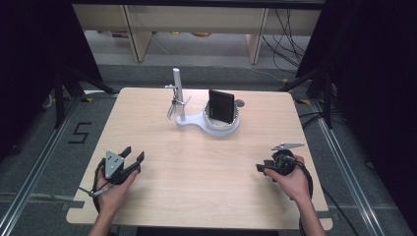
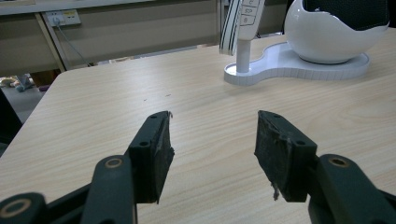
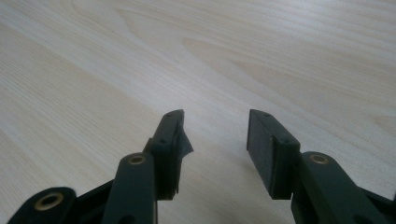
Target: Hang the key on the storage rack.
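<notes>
While jaws gape wide on left gripper | right gripper likewise | pale woodgrain table

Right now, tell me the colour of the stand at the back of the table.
White. The stand shows best in the left gripper view.

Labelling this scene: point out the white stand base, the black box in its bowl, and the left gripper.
White plastic stand base (image 1: pixel 193 122): high view, flat neck of the base.
Black box (image 1: pixel 220 106): high view, its front face.
Left gripper (image 1: pixel 133 157): high view, midway between its jaws.
</notes>
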Motion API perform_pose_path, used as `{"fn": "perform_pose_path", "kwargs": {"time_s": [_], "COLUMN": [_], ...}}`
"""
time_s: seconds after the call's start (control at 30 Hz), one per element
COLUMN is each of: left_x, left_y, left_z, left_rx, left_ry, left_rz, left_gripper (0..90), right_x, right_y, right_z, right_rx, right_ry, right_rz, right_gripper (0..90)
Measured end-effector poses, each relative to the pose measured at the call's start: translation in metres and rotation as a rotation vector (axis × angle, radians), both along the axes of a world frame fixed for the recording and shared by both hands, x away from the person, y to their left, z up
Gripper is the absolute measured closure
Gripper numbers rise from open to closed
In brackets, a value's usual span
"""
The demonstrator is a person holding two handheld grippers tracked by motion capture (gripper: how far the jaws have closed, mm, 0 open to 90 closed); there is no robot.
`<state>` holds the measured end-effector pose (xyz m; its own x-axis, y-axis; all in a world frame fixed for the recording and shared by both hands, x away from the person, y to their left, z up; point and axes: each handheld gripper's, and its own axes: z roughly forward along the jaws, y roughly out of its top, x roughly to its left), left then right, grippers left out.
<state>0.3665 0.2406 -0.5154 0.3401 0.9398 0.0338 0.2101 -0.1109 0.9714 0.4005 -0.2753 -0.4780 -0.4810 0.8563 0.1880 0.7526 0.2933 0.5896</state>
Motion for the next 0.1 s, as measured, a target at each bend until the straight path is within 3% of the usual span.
{"fn": "perform_pose_path", "kwargs": {"time_s": [0.03, 0.1], "left_x": [0.0002, 0.0007], "left_y": [-0.0003, -0.0012], "left_z": [-0.0002, -0.0007], "left_rx": [-0.003, -0.01], "left_ry": [0.001, 0.005], "left_rz": [0.001, 0.0], "left_gripper": [44.9, 44.1], "right_x": [-0.0003, -0.0012], "right_y": [-0.0001, 0.0004], "right_z": [0.0016, 0.001], "right_rx": [-0.006, 0.008], "right_ry": [0.016, -0.009], "right_rz": [-0.011, -0.021], "right_gripper": [57.2, 57.1]}}
